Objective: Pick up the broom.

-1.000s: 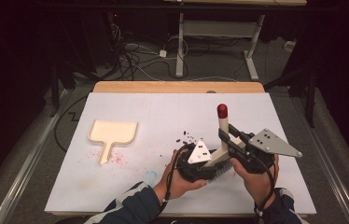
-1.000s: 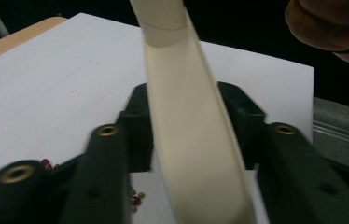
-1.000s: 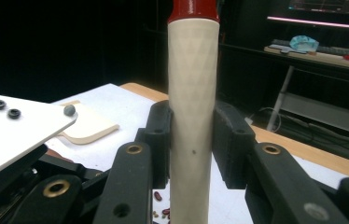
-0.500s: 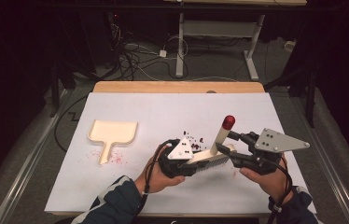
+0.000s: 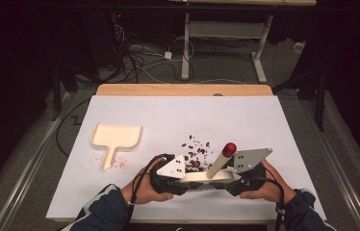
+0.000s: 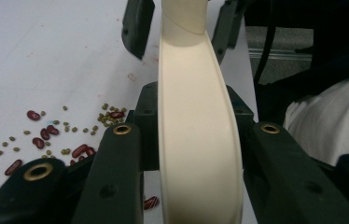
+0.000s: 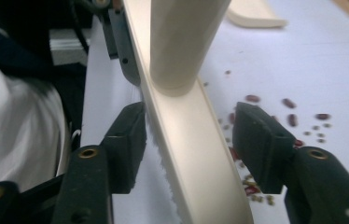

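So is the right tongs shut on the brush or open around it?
Open: the right tongs straddle the cream brush with gaps showing on both sides of it.

High view looks down; both gripper views closely share the brush (image 6: 196,140).

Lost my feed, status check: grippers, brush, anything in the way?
Left gripper shut on brush. Right gripper open around it. Beans scattered just beyond; dustpan far left.

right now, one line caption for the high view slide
Two hand-held grippers, left and right, hold a cream brush beside scattered beans.
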A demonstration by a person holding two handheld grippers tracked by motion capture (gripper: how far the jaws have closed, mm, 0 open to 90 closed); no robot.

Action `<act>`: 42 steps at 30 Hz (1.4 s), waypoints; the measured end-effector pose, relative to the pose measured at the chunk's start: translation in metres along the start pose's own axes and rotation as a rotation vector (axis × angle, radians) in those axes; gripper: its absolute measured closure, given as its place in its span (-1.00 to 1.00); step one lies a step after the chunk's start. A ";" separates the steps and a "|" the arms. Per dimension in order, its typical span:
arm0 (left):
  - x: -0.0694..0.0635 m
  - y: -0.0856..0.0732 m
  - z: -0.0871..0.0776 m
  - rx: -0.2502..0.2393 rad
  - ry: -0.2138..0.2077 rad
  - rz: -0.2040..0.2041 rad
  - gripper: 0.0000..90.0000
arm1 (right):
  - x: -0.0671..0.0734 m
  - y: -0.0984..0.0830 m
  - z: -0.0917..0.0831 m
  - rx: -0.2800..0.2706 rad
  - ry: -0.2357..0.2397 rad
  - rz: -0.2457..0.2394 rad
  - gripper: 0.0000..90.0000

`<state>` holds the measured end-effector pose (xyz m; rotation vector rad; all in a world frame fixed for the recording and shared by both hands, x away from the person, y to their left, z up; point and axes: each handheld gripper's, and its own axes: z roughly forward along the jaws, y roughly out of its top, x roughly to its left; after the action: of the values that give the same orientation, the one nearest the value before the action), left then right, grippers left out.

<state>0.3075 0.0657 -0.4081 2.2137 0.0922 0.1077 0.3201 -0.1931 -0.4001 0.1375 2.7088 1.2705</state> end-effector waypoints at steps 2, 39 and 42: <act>0.000 -0.001 0.000 -0.001 -0.006 0.000 0.45 | 0.001 -0.001 0.006 0.008 0.039 -0.009 0.28; -0.005 -0.116 -0.092 0.088 0.673 -0.209 -0.59 | -0.036 -0.006 -0.045 -0.042 -0.304 0.173 0.50; -0.008 -0.123 -0.094 0.097 0.680 -0.225 -0.60 | -0.041 -0.006 -0.047 -0.032 -0.352 0.188 0.50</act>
<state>0.2862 0.2131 -0.4498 2.1544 0.7286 0.7374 0.3519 -0.2389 -0.3713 0.5668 2.4167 1.2014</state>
